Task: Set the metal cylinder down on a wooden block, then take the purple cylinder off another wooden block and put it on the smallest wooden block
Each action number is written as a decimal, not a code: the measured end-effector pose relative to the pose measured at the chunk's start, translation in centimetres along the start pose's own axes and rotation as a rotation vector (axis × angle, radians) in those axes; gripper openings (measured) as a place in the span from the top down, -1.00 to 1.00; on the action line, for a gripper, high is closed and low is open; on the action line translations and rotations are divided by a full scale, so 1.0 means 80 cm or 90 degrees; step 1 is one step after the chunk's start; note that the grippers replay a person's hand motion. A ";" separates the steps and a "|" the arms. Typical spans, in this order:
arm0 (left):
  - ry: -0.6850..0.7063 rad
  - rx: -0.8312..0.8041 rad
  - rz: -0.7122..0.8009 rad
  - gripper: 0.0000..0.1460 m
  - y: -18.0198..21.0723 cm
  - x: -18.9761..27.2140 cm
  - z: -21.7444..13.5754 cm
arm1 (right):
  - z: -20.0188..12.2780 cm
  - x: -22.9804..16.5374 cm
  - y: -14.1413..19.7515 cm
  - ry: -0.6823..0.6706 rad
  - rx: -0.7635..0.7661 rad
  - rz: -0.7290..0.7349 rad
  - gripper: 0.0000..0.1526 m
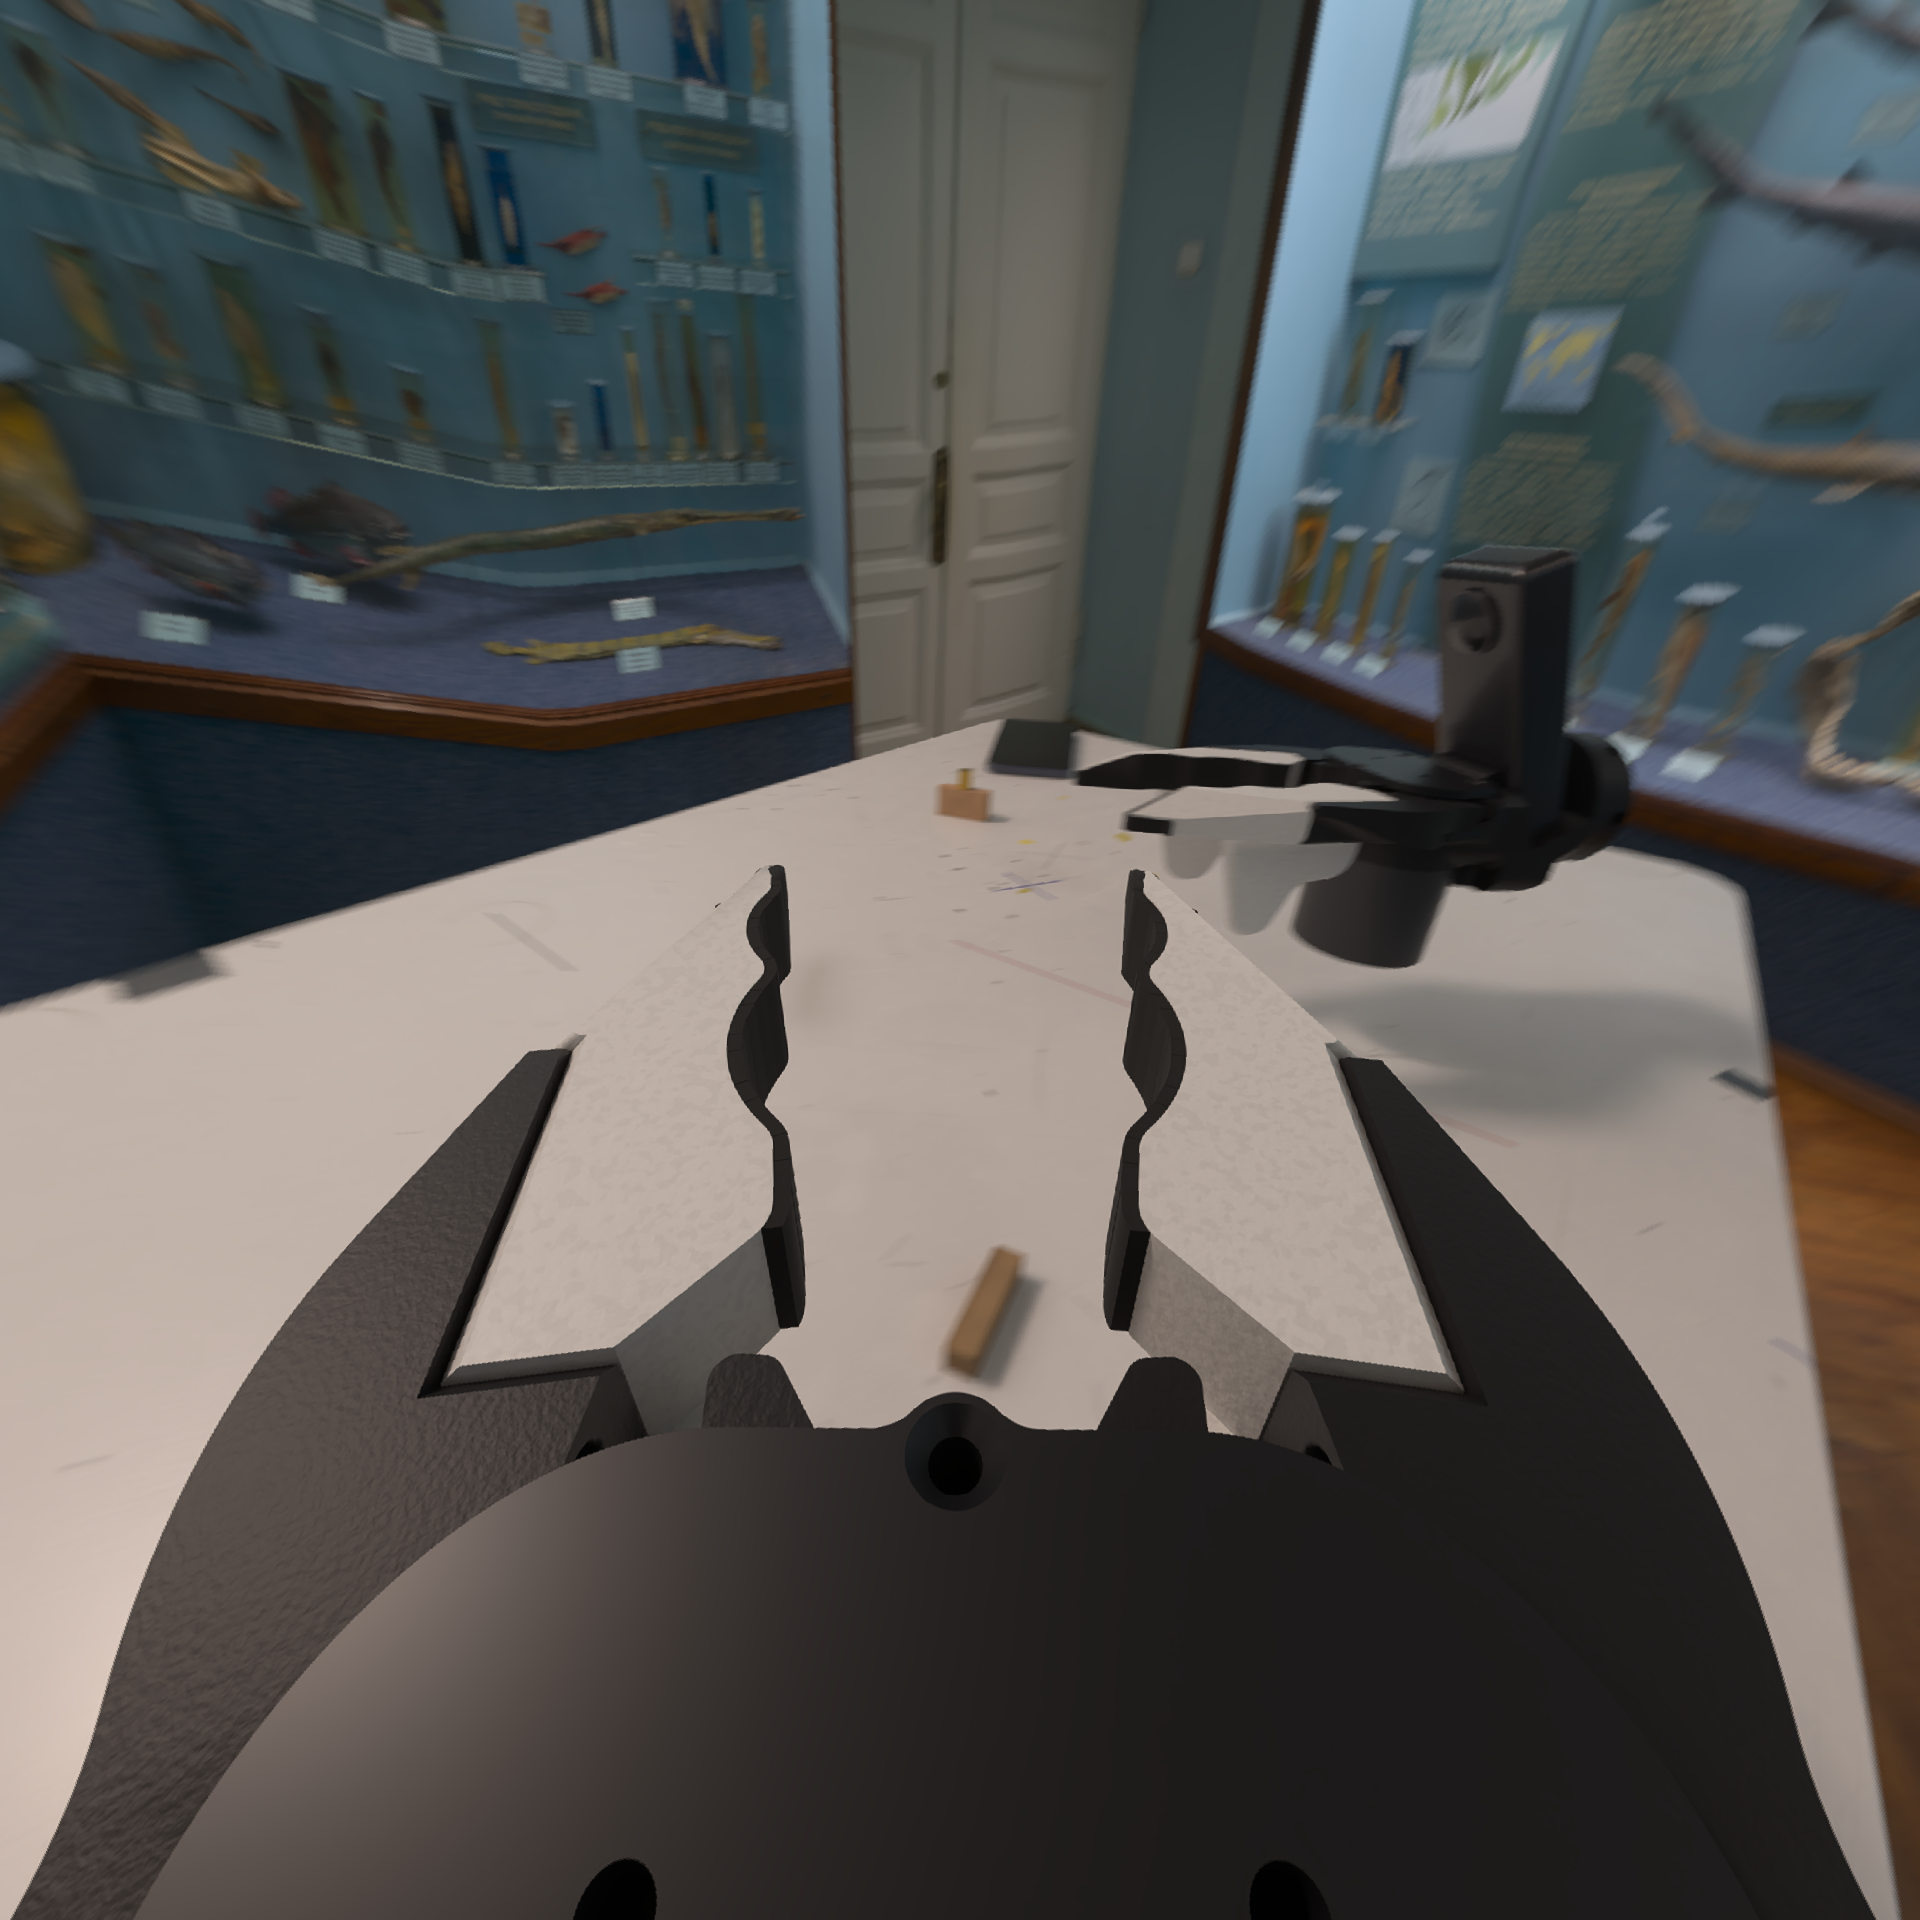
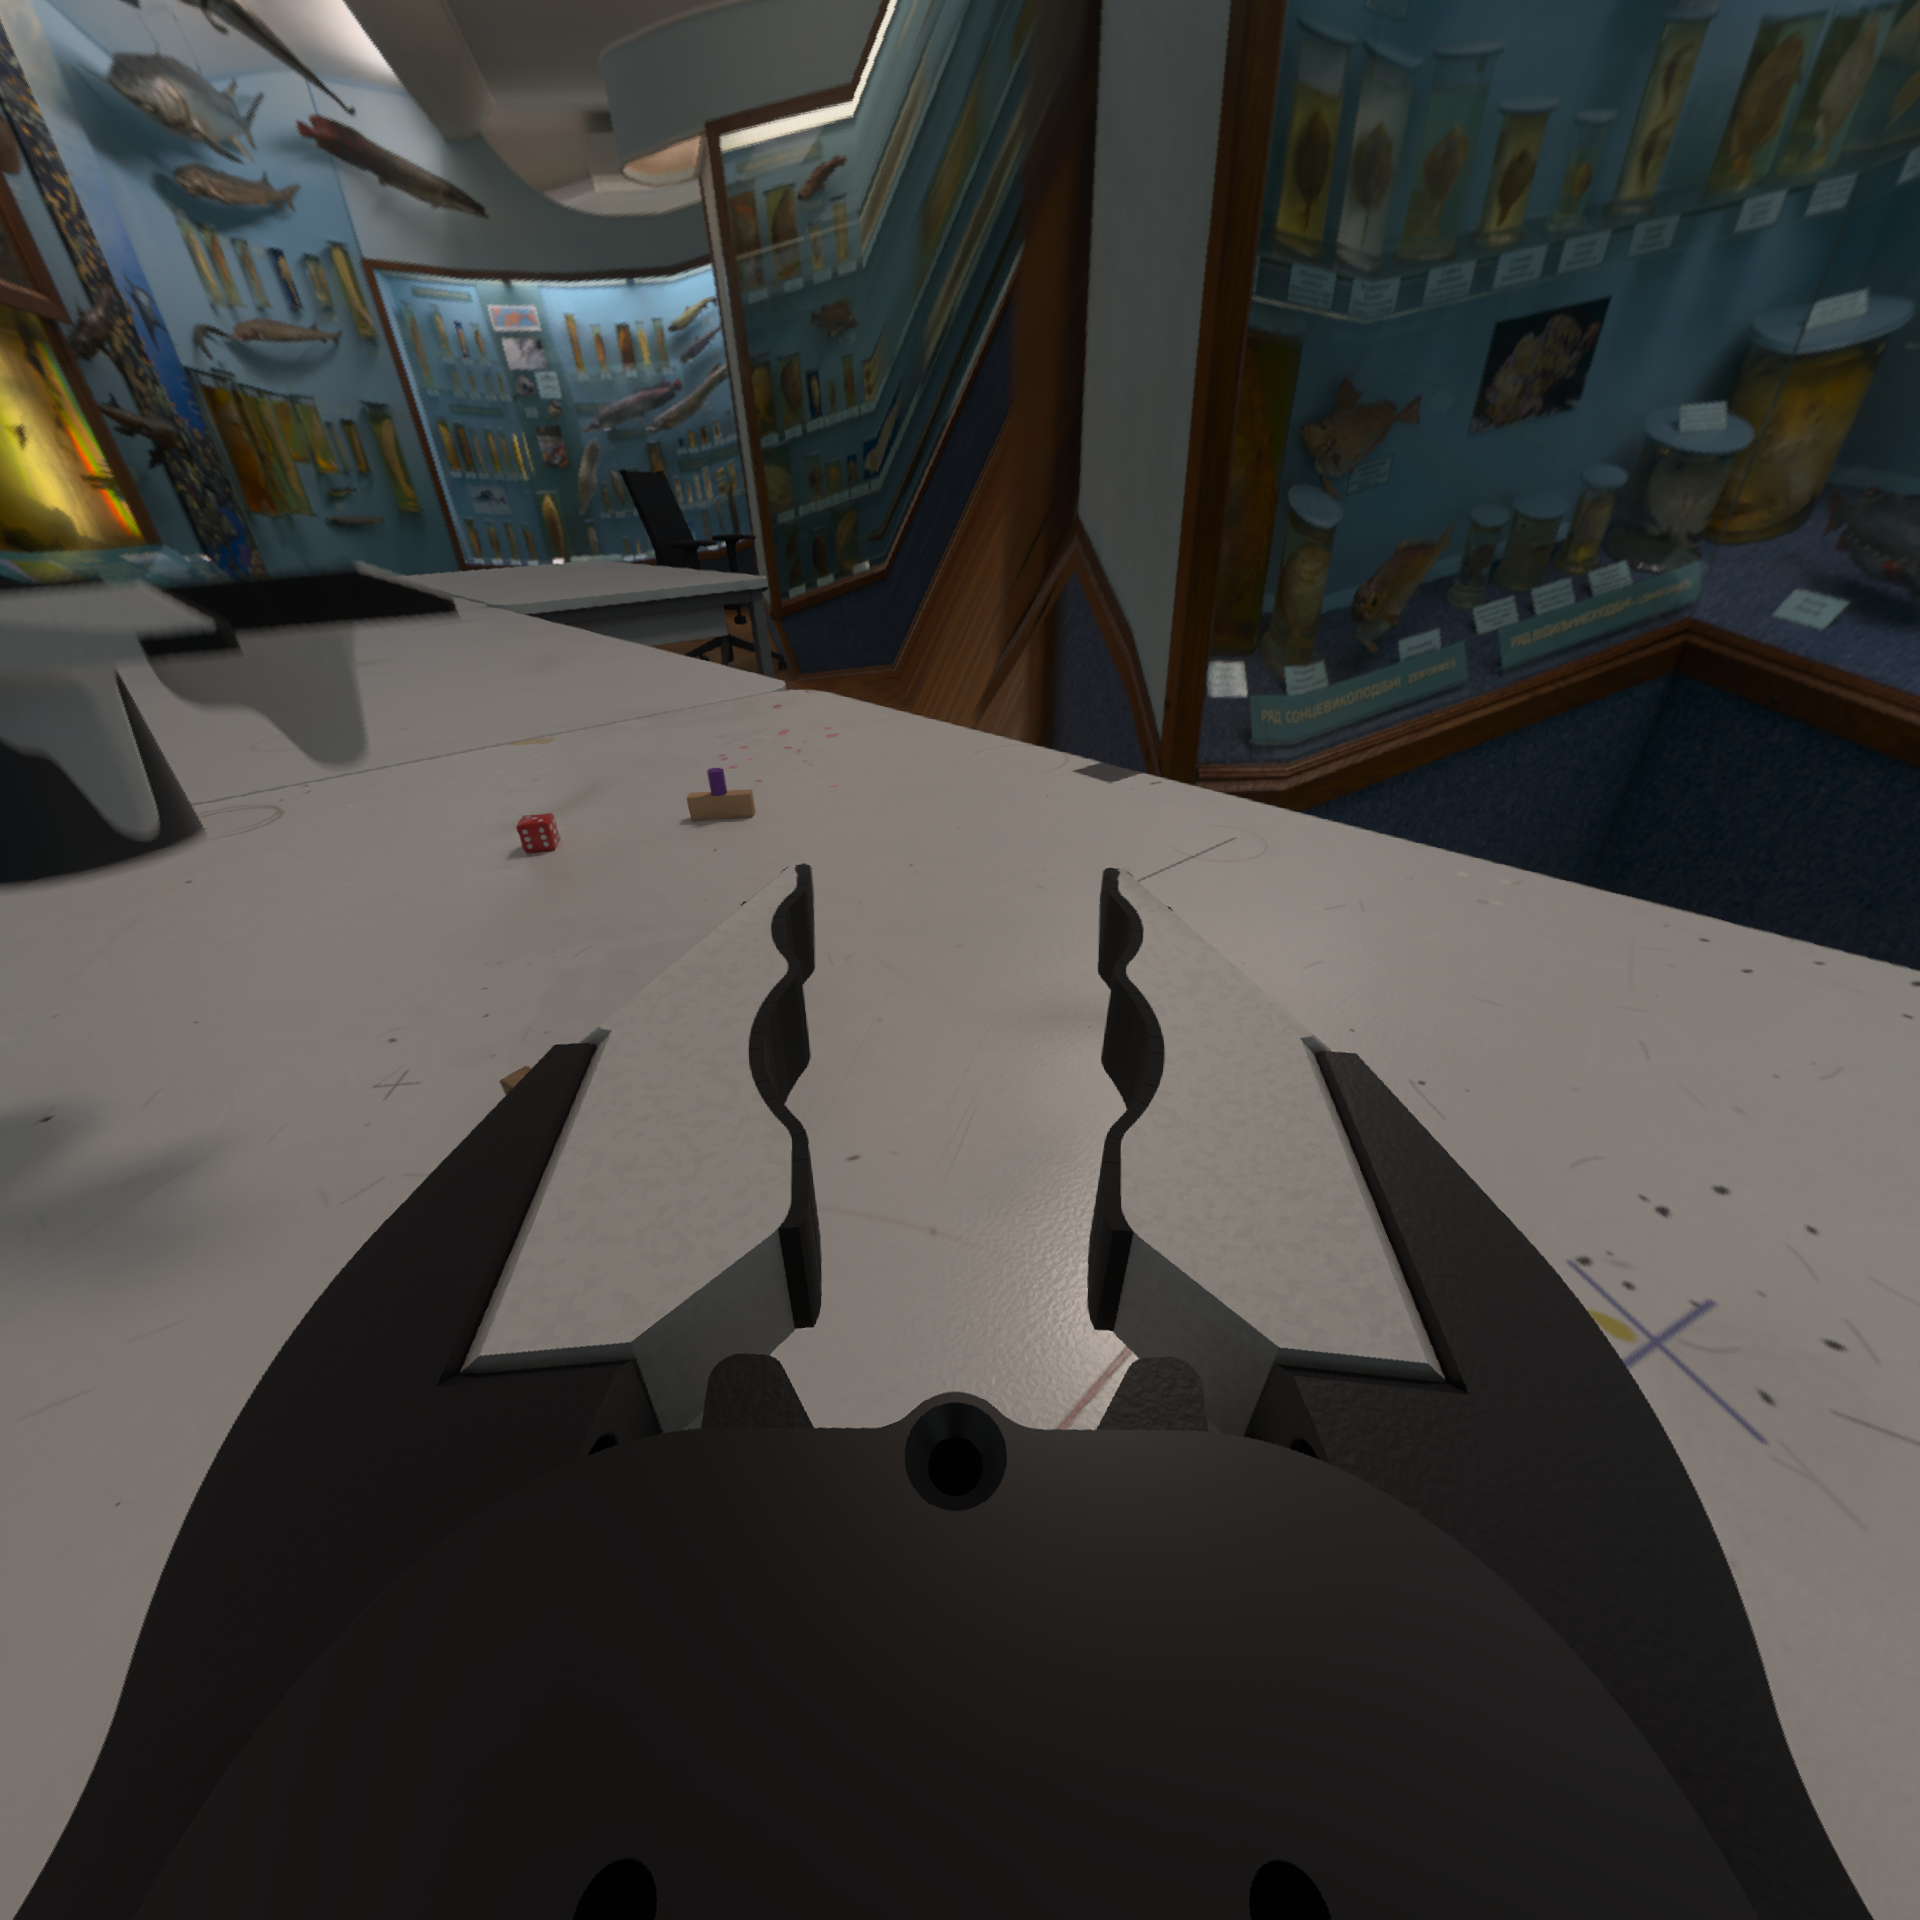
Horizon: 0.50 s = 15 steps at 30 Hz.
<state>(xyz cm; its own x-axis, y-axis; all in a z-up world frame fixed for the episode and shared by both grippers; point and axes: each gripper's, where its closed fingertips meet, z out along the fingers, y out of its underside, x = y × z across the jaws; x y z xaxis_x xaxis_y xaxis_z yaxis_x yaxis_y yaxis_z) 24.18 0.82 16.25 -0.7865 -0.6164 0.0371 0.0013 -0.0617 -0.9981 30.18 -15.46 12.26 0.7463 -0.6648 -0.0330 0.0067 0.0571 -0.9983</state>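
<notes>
Brass-looking metal cylinder (image 1: 965, 775) already sits upright on a wooden block (image 1: 966, 800), upper middle of the left wrist view, so step one looks done. Purple cylinder (image 2: 716, 781) is on its own block (image 2: 720, 804) in the upper left-centre of the right view, next to a red die (image 2: 537, 833) (not part of the job). So the second half is all left, I'd say. A slim block (image 1: 987, 1311) lies flat on the bench (image 1: 312, 1091) between the left claw's fingers, lower centre; can't say if it's the smallest. Left claw (image 1: 954, 899) and right claw (image 2: 954, 894) are both spread, holding nothing.
</notes>
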 end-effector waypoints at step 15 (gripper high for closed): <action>-0.164 -0.647 -0.056 0.21 0.062 -0.263 -0.081 | 0.000 0.007 0.003 -0.012 0.012 0.054 0.46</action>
<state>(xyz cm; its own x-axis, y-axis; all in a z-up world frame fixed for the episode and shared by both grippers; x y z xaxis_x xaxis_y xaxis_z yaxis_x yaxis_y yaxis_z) 36.74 18.60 10.18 -0.6028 -0.7979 0.0019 -0.6622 0.4990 -0.5590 30.59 -15.84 12.00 0.7567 -0.6434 -0.1160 -0.0445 0.1263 -0.9910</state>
